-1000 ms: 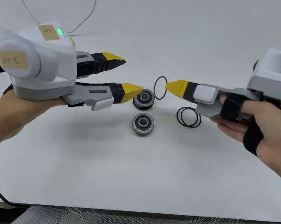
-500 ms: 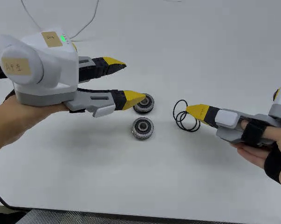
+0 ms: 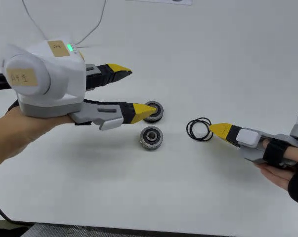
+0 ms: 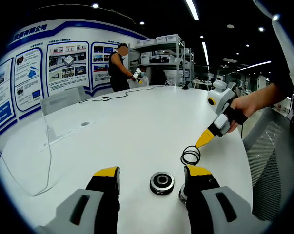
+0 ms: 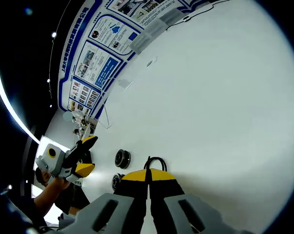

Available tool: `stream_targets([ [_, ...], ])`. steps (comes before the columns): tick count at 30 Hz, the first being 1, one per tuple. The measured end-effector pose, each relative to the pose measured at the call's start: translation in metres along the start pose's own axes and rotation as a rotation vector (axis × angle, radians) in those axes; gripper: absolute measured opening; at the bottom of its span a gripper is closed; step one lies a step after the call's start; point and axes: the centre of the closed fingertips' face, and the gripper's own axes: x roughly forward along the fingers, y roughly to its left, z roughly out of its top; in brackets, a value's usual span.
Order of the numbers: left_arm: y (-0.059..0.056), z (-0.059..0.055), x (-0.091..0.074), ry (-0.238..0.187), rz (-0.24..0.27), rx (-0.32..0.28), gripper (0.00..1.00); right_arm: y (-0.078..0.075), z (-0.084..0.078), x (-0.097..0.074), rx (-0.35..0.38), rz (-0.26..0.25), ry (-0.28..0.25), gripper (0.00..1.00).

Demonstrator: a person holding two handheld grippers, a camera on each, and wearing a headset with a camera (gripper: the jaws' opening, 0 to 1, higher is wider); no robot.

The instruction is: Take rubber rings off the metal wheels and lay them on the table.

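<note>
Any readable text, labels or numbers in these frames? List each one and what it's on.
No text reads clearly enough to quote.
Side tape label on the left gripper: handwritten marks, too blurred to read.
Top tape label on the same gripper: handwriting too small to read.
Wall posters, blue and white, behind the table: print too small to read.
</note>
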Motion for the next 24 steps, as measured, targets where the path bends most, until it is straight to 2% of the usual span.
stream_targets([
  [3, -0.001, -0.002, 0.001, 0.01, -0.005, 0.001, 0.54, -0.004, -0.001, 0.0, -0.031, -0.029, 0.008, 0.02],
  [5, -0.003, -0.003, 0.001, 0.014, -0.011, 0.003, 0.54, -0.01, -0.002, -0.001, -0.07, -0.069, 0.019, 0.02],
  [6, -0.003, -0.004, 0.002, 0.016, -0.013, 0.005, 0.54, -0.01, -0.002, -0.001, -0.097, -0.072, 0.023, 0.02],
  [9, -0.006, -0.004, 0.004, 0.021, -0.024, 0.007, 0.53, -0.006, 0.002, -0.002, -0.118, -0.07, 0.007, 0.05],
  [12, -0.009, -0.005, 0.008, 0.024, -0.032, 0.01, 0.53, -0.006, 0.005, -0.005, -0.188, -0.091, 0.002, 0.08],
  [15, -0.011, -0.006, 0.011, 0.031, -0.042, 0.013, 0.52, -0.007, 0.007, -0.006, -0.203, -0.093, -0.008, 0.1],
  [16, -0.011, -0.007, 0.013, 0.034, -0.046, 0.014, 0.52, -0.005, 0.009, -0.006, -0.2, -0.085, -0.017, 0.1],
  [18, -0.013, -0.011, 0.016, 0.046, -0.053, 0.019, 0.51, 0.005, 0.019, -0.005, -0.202, -0.032, -0.084, 0.1],
  [19, -0.013, -0.013, 0.018, 0.055, -0.056, 0.023, 0.5, 0.015, 0.026, -0.005, -0.181, 0.019, -0.129, 0.11],
  [20, -0.013, -0.014, 0.019, 0.059, -0.056, 0.025, 0.48, 0.021, 0.029, -0.004, -0.159, 0.054, -0.152, 0.13],
  [22, -0.012, -0.016, 0.022, 0.067, -0.058, 0.028, 0.44, 0.033, 0.033, 0.0, -0.132, 0.123, -0.173, 0.18],
  [24, -0.011, -0.018, 0.024, 0.073, -0.053, 0.029, 0.42, 0.04, 0.032, 0.003, -0.142, 0.164, -0.161, 0.22],
])
